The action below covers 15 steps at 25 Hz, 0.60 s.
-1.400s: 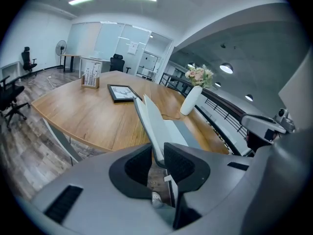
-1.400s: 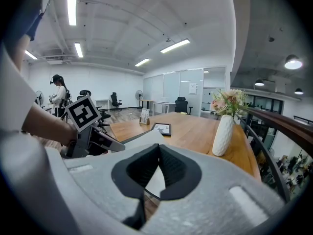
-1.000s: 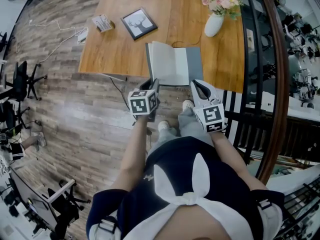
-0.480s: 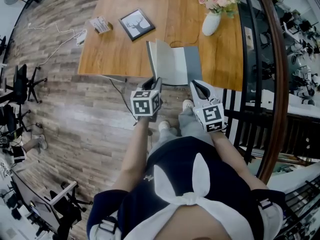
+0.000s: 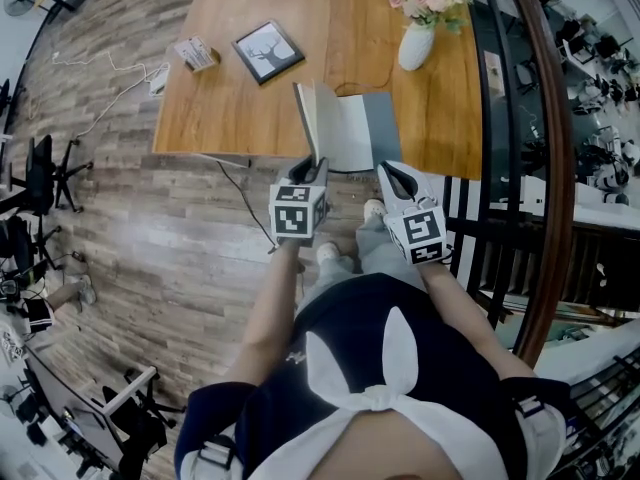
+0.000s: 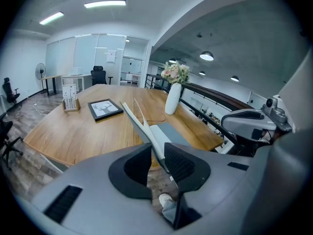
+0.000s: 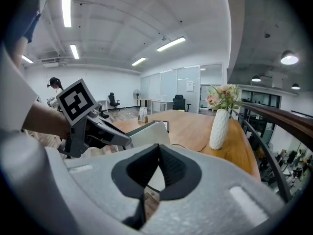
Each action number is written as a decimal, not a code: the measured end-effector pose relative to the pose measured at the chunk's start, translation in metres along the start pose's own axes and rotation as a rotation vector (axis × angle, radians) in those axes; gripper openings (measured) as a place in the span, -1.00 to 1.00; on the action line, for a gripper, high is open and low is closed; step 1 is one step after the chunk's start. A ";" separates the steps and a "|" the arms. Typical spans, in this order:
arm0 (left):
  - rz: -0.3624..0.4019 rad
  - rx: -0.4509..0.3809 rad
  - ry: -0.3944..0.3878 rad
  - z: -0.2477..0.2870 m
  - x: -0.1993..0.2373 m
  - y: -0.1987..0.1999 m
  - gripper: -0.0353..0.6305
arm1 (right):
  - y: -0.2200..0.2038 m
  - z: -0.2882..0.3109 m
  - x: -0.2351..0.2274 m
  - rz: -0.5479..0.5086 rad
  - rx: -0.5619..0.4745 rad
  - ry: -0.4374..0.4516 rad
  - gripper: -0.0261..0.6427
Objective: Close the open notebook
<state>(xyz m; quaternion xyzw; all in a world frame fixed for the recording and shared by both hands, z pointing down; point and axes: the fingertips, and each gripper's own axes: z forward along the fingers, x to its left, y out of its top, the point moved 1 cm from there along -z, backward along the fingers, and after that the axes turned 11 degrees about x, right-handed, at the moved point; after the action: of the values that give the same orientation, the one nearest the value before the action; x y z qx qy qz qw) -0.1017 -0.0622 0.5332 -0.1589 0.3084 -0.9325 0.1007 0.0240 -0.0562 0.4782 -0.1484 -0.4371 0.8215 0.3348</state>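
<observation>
The notebook (image 6: 163,131) pinched between the left gripper's (image 6: 157,153) jaws has a thin matt grey cover and plain off-white paper pages. The pads on it are black, ribbed and rubbery-looking, set in smooth matt grey plastic (same deal on the right gripper (image 7: 158,155)). Past the jaws the table (image 6: 73,136) is warm wood with a smooth satin finish and visible grain, and further out beyond the tips stands a white vase (image 6: 172,98) that looks like matt ceramic.
</observation>
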 end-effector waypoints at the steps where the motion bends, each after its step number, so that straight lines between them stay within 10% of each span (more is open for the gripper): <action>1: 0.002 0.001 -0.003 0.000 -0.002 0.001 -0.61 | -0.001 0.000 -0.001 0.001 0.001 0.000 -0.93; 15: 0.061 -0.004 -0.032 0.007 -0.023 0.009 -0.61 | -0.006 -0.005 -0.010 0.018 0.004 -0.014 -0.93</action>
<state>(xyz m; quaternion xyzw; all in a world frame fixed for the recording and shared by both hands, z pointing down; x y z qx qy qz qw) -0.0768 -0.0663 0.5272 -0.1648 0.3133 -0.9257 0.1335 0.0361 -0.0574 0.4805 -0.1460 -0.4364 0.8263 0.3248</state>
